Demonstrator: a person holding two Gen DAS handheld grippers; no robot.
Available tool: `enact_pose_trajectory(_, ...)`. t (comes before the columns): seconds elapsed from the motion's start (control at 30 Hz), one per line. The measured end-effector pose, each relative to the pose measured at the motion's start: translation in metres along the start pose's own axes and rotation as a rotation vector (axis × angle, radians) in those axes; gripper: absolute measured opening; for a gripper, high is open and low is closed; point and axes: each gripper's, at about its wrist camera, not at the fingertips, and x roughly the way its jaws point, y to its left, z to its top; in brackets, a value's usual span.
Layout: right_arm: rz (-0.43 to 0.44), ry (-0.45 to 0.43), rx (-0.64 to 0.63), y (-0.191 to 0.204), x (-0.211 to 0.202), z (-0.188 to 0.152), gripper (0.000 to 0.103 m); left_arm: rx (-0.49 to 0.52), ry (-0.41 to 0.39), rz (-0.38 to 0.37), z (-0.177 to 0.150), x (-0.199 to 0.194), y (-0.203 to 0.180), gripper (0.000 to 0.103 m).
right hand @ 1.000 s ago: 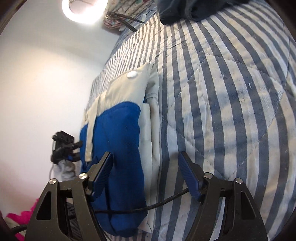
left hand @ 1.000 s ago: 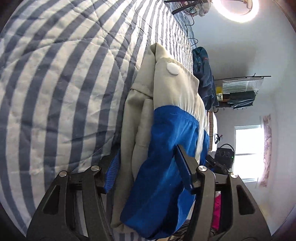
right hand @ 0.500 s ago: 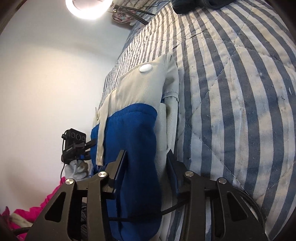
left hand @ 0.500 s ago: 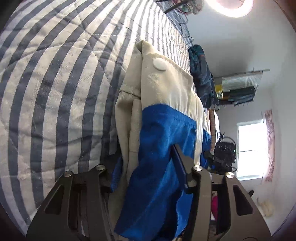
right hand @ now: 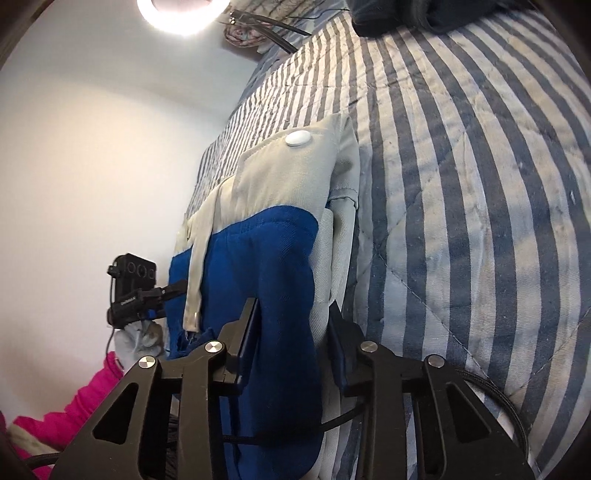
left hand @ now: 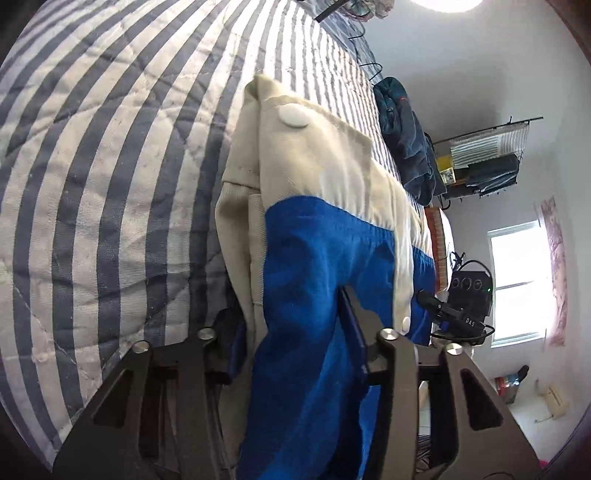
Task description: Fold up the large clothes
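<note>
Left wrist view — left gripper (left hand: 295,325) and right gripper (right hand: 291,328), angled down, fingers just closed onto the garment (left hand: 314,258).

Both views are bright and sharp, with no motion blur. A ring light (right hand: 183,14) far ahead of the jaws, at the top edge, glares to pure white; in the left view a window (left hand: 517,284) to the right of the jaws is also blown out. The striped quilt (left hand: 110,166) beside the jaws is evenly lit, with soft shadows close to the fingers. Fisheye bending curves the stripes, and dark vignetting fills the corners.
</note>
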Motion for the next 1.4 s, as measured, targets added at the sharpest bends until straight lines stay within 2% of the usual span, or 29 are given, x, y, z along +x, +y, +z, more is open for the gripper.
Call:
enact_pose_trajectory(0.07,-0.024,0.005,0.003,0.006,0.002,0.001,0.034,0.019,-0.003,0.016,0.0,0.001,-0.006,0.043)
enact_pose_trajectory(0.1,-0.031,0.01,0.026,0.006,0.004,0.002,0.038,0.016,-0.003,0.015,0.001,0.003,-0.005,0.043)
enact_pose_trajectory(0.23,-0.049,0.027,0.071,0.007,-0.001,0.007,0.039,0.015,-0.003,0.02,0.003,0.004,-0.005,0.043)
enact_pose_trajectory(0.27,-0.056,0.029,0.063,0.007,-0.002,0.007,0.04,0.018,-0.008,0.026,0.003,0.005,-0.006,0.043)
enact_pose_trajectory(0.3,-0.054,0.032,0.064,0.005,-0.003,0.007,0.046,0.02,-0.011,0.026,0.003,0.004,-0.004,0.043)
enact_pose_trajectory(0.33,-0.045,0.034,0.081,0.001,-0.002,0.006,0.051,0.019,-0.013,0.027,0.003,0.005,-0.004,0.044)
enact_pose_trajectory(0.37,-0.039,0.039,0.095,-0.002,0.0,0.006,0.051,0.013,-0.017,0.028,0.002,0.005,-0.003,0.049)
enact_pose_trajectory(0.47,-0.067,0.039,0.096,-0.004,0.007,0.006,0.051,-0.002,-0.023,0.021,-0.001,0.008,0.003,0.052)
enact_pose_trajectory(0.53,-0.131,0.031,0.016,0.015,0.009,0.007,0.045,0.017,-0.022,0.037,-0.001,0.008,-0.001,0.05)
enact_pose_trajectory(0.6,-0.236,0.047,-0.101,0.038,0.015,0.006,0.045,0.02,-0.029,0.042,-0.001,0.009,-0.003,0.048)
enact_pose_trajectory(0.63,-0.288,0.054,-0.164,0.048,0.02,0.003,0.049,0.022,-0.032,0.044,-0.001,0.009,-0.003,0.048)
enact_pose_trajectory(0.7,-0.302,0.059,-0.169,0.049,0.025,0.003,0.052,0.023,-0.035,0.047,-0.001,0.009,-0.005,0.046)
enact_pose_trajectory(0.77,-0.308,0.035,-0.158,0.048,0.028,0.001,0.048,0.039,-0.045,0.067,-0.002,0.008,-0.01,0.043)
enact_pose_trajectory(0.83,-0.364,0.018,-0.242,0.063,0.029,-0.003,0.031,0.066,-0.06,0.097,-0.002,0.008,-0.021,0.04)
enact_pose_trajectory(0.9,-0.402,-0.005,-0.322,0.08,0.027,-0.009,0.024,0.092,-0.075,0.116,-0.004,0.006,-0.031,0.036)
enact_pose_trajectory(1.07,-0.472,-0.05,-0.435,0.104,0.021,-0.023,0.021,0.205,-0.102,0.158,-0.012,-0.004,-0.061,0.029)
enact_pose_trajectory(1.17,-0.468,-0.073,-0.454,0.111,0.01,-0.027,0.02,0.277,-0.119,0.175,-0.02,-0.01,-0.081,0.027)
enact_pose_trajectory(1.3,-0.473,-0.085,-0.496,0.113,-0.007,-0.032,0.019,0.298,-0.119,0.161,-0.026,-0.01,-0.089,0.027)
enact_pose_trajectory(1.4,-0.473,-0.079,-0.475,0.109,-0.008,-0.029,0.019,0.259,-0.093,0.144,-0.022,0.0,-0.079,0.027)
